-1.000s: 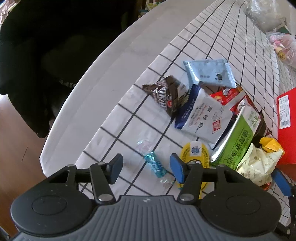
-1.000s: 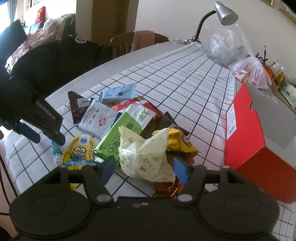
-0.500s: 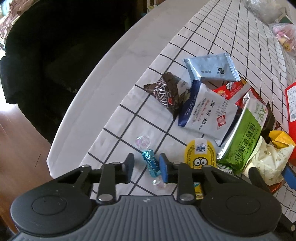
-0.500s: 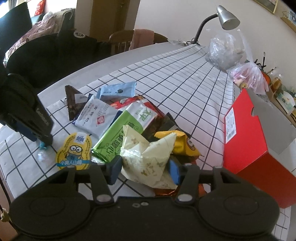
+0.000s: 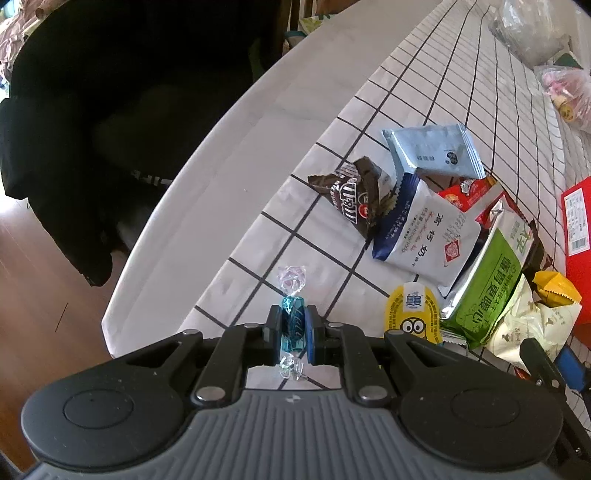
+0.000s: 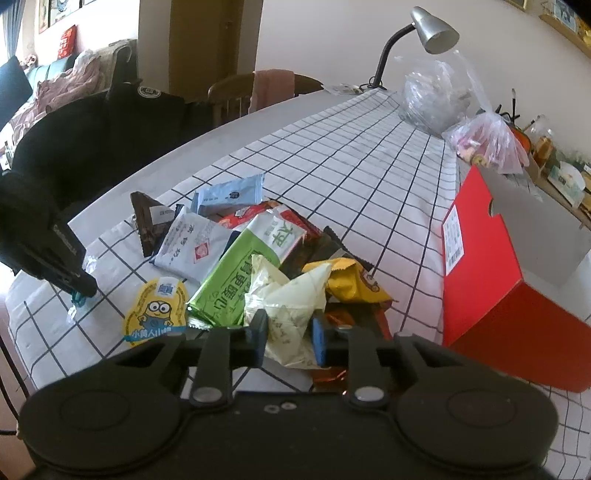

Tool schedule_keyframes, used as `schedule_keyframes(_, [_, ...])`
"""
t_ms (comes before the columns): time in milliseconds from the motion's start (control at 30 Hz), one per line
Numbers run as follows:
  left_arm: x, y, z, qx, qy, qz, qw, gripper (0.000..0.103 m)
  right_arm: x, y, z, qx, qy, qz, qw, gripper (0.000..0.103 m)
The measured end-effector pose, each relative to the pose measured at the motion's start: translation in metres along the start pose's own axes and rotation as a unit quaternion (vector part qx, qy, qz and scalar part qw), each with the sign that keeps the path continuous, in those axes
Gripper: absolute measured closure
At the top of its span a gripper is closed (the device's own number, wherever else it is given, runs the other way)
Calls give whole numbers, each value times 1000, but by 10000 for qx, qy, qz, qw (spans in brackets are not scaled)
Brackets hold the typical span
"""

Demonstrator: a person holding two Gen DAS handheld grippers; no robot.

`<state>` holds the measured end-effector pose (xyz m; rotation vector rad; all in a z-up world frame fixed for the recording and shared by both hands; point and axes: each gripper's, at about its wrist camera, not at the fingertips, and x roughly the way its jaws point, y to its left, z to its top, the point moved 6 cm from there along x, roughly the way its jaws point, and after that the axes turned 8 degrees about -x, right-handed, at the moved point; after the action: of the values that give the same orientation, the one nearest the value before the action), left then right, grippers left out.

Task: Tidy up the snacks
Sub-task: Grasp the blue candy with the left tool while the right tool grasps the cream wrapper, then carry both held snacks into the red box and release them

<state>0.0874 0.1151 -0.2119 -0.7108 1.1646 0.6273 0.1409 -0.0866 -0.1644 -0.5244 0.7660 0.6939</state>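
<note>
My left gripper (image 5: 293, 326) is shut on a small blue wrapped candy (image 5: 293, 323) just above the checked tablecloth near the table's edge; it also shows in the right wrist view (image 6: 79, 286). My right gripper (image 6: 288, 338) has closed onto a cream crumpled snack bag (image 6: 286, 306) in the pile. The pile holds a yellow Minions pack (image 6: 157, 312), a green pack (image 6: 240, 277), a white-and-navy pack (image 5: 424, 236), a dark chocolate pack (image 5: 354, 194), a light blue pack (image 5: 432, 151) and a yellow-orange pack (image 6: 349, 282).
An open red box (image 6: 498, 299) stands on the right of the table. Plastic bags (image 6: 484, 144) and a desk lamp (image 6: 432, 26) sit at the far end. A black jacket on a chair (image 5: 110, 110) is beside the table's left edge.
My left gripper closed on the blue candy and lifted it slightly. My right gripper narrowed its jaws onto the cream bag.
</note>
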Motion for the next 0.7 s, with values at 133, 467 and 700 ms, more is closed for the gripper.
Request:
schedule_keyframes(133, [-4, 1, 0, 12, -47, -39, 10000, 91, -6, 0, -1, 80, -42, 20, 10000, 82])
schedule_keyframes(467, [-28, -2, 0, 141, -72, -280, 9995, 91, -41, -13, 7, 318, -284, -90, 9991, 83])
schedule_keyframes(700, [-69, -31, -3, 602, -267, -719, 9952, 91, -79, -43, 12, 664, -527, -375, 9957, 83])
